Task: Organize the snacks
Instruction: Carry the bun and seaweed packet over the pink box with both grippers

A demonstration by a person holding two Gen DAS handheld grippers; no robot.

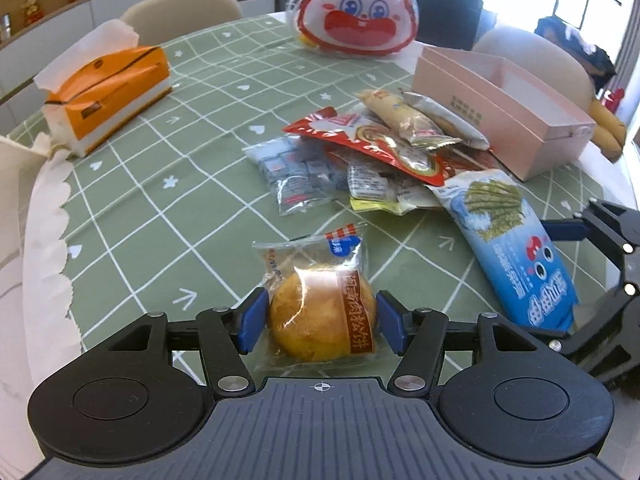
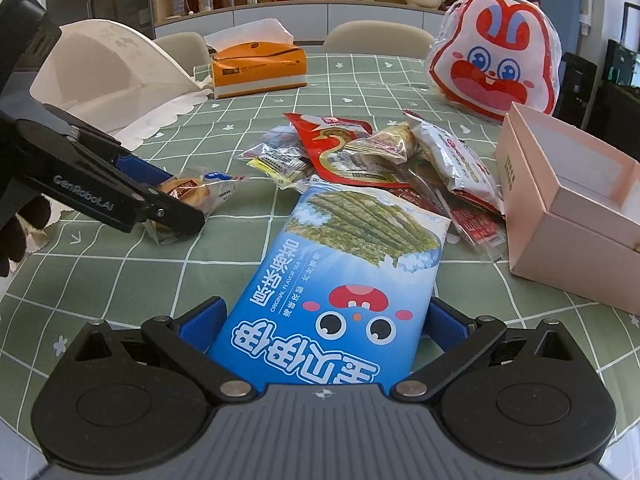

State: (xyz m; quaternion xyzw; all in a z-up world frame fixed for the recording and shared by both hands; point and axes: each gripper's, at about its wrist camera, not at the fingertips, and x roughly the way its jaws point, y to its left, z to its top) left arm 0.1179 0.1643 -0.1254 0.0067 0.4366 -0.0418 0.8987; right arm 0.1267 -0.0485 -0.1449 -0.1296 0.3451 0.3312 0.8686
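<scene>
A wrapped round yellow bun [image 1: 320, 316] lies on the green checked tablecloth [image 1: 168, 216] between the blue pads of my left gripper [image 1: 320, 322]. The pads stand right beside the wrapper without squeezing it. In the right wrist view the left gripper [image 2: 176, 200] reaches in from the left over the bun [image 2: 192, 192]. My right gripper [image 2: 328, 320] is shut on the near end of a long blue seaweed snack bag [image 2: 340, 272], whose far end rests on a pile of snack packets [image 2: 360, 152]. The open pink box [image 2: 560, 216] stands at the right.
An orange tissue box [image 1: 108, 96] sits at the far left and a red-and-white rabbit-face bag [image 1: 356, 12] at the back. Chairs stand behind the table. A white lace cloth [image 1: 44, 220] edges the table's left side. A gloved hand [image 2: 16, 236] holds the left gripper.
</scene>
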